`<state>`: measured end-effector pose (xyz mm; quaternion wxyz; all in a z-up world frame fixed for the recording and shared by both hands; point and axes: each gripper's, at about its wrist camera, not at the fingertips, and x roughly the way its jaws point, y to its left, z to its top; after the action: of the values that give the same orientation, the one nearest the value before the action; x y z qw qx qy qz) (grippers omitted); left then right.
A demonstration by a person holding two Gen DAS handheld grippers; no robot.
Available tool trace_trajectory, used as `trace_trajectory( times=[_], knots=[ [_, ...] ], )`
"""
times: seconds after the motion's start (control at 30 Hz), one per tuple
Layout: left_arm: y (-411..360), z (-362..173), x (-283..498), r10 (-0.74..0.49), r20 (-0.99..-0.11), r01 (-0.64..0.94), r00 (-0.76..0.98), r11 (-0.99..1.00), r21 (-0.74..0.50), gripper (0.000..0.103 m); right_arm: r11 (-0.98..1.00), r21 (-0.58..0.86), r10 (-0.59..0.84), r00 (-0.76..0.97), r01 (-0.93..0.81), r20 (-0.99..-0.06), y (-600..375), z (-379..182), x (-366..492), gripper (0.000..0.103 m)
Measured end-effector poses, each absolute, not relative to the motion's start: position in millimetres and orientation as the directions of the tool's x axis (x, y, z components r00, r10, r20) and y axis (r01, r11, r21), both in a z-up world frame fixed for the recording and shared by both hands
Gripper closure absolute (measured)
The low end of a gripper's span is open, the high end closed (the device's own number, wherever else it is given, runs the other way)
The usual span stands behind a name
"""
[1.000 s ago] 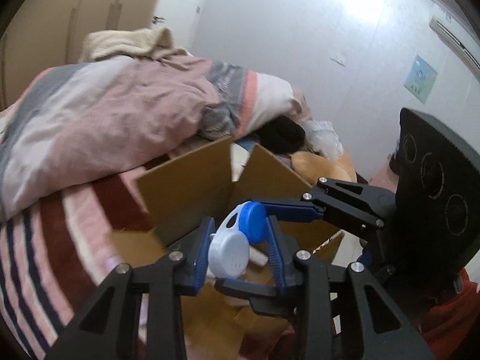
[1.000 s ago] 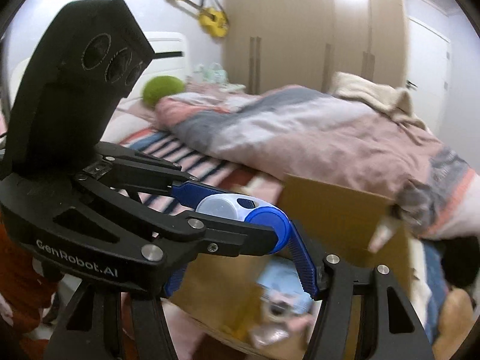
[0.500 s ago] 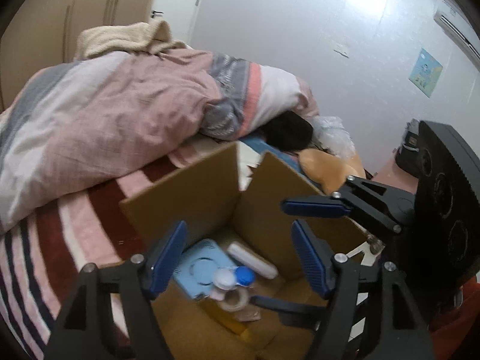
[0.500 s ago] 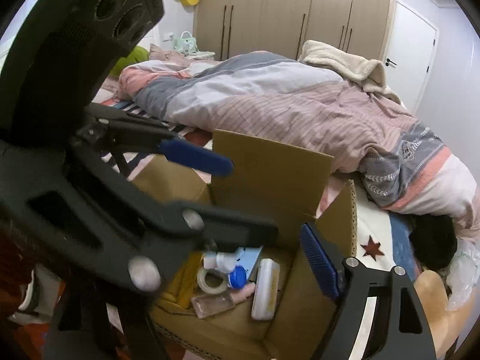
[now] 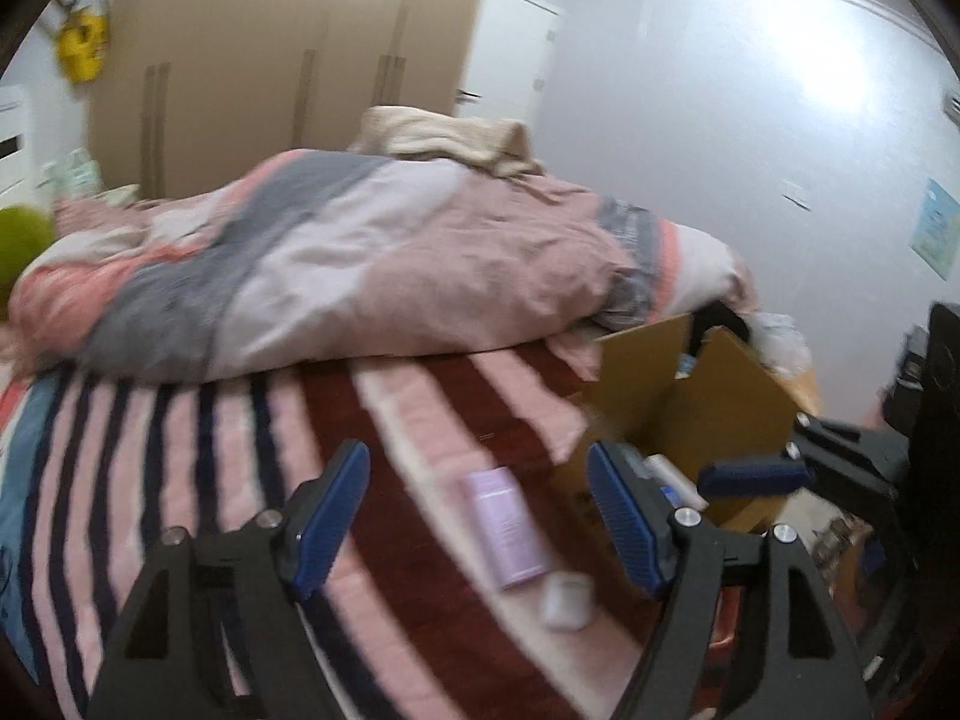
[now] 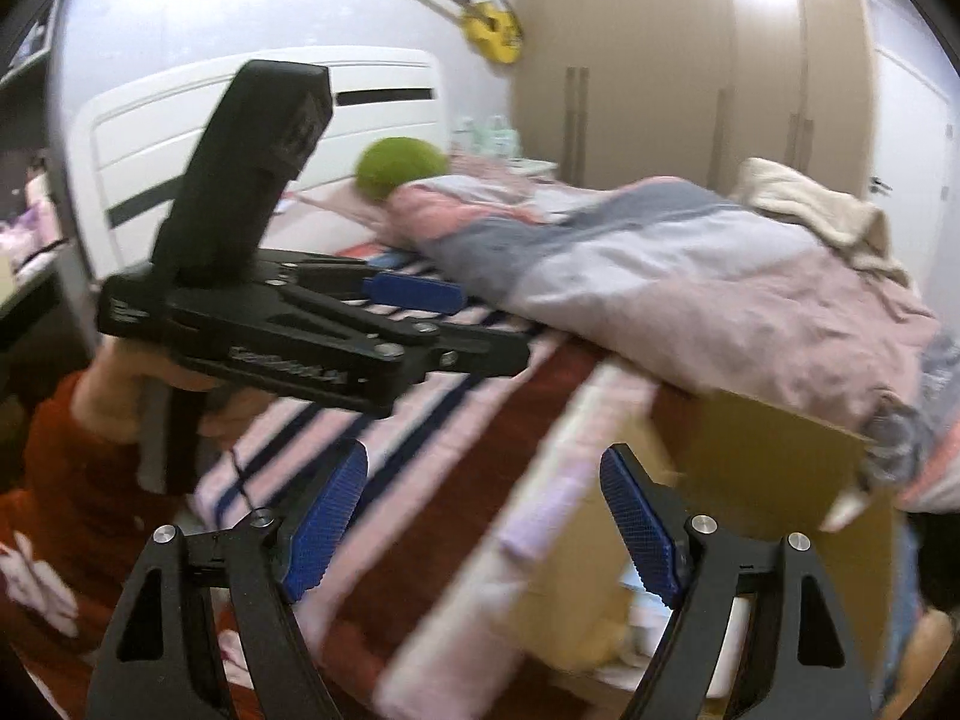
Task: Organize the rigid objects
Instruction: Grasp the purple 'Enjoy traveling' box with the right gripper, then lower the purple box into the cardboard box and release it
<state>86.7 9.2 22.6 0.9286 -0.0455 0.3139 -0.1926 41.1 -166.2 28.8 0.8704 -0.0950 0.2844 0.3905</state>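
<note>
Step looked like next pickup: left gripper (image 5: pixel 474 516) jaws opening, empty, over lilac tube (image 5: pixel 507 531); right gripper (image 6: pixel 483 519) wide, empty. Needed descent, then cardboard box (image 5: pixel 690 402).

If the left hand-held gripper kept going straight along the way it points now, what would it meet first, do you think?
Probably the lilac bottle lying on the striped bedcover, just ahead between the opening, empty fingers of the left hand-held gripper; depth is blurred, so it may meet the bedcover itself.
</note>
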Motion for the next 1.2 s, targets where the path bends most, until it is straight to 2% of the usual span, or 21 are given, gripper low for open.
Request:
trace_trajectory(
  times=[0.2, 0.33, 0.5, 0.67, 0.8, 0.83, 0.87, 0.9, 0.93, 1.03, 1.2],
  knots=[
    [58, -21, 70, -0.344, -0.58, 0.249, 0.738, 0.938, -0.239, 0.031, 0.676, 0.056, 0.605, 0.51, -0.735, -0.611, -110, -16, 26, 0.025],
    [73, -47, 62, -0.343, -0.599, 0.228, 0.724, 0.938, -0.262, 0.031, 0.731, 0.101, 0.546, 0.49, -0.675, -0.679, -92, -59, 38, 0.026],
    [82, -62, 55, -0.377, -0.585, 0.224, 0.718, 0.921, -0.318, 0.031, 0.896, 0.02, 0.326, 0.627, -0.443, -0.707, -104, -93, 77, 0.025],
    [84, -70, 54, -0.396, -0.582, 0.224, 0.71, 0.911, -0.347, 0.031, 0.946, 0.013, 0.227, 0.631, -0.325, -0.742, -118, -116, 112, 0.025],
    [80, -69, 52, -0.406, -0.579, 0.235, 0.707, 0.907, -0.349, 0.031, 0.958, -0.027, 0.166, 0.63, -0.285, -0.759, -118, -133, 133, 0.036],
    [81, -68, 52, -0.406, -0.579, 0.236, 0.707, 0.907, -0.347, 0.031, 0.961, -0.038, 0.148, 0.628, -0.273, -0.764, -118, -137, 137, 0.042],
    [81, -68, 52, -0.406, -0.579, 0.237, 0.707, 0.908, -0.347, 0.031, 0.962, -0.044, 0.138, 0.623, -0.268, -0.77, -119, -140, 139, 0.056],
    [81, -67, 52, -0.404, -0.58, 0.236, 0.708, 0.908, -0.346, 0.031, 0.963, -0.041, 0.137, 0.611, -0.268, -0.78, -119, -144, 142, 0.064],
    [82, -67, 53, -0.403, -0.58, 0.234, 0.708, 0.909, -0.346, 0.031, 0.962, -0.031, 0.144, 0.599, -0.272, -0.788, -120, -146, 144, 0.069],
    [81, -65, 54, -0.403, -0.584, 0.234, 0.705, 0.909, -0.346, 0.031, 0.942, -0.028, 0.192, 0.605, -0.335, -0.772, -115, -140, 136, 0.069],
    [76, -59, 54, -0.43, -0.574, 0.258, 0.697, 0.897, -0.359, 0.031, 0.867, 0.05, 0.366, 0.566, -0.496, -0.739, -94, -112, 109, 0.07]
  ],
)
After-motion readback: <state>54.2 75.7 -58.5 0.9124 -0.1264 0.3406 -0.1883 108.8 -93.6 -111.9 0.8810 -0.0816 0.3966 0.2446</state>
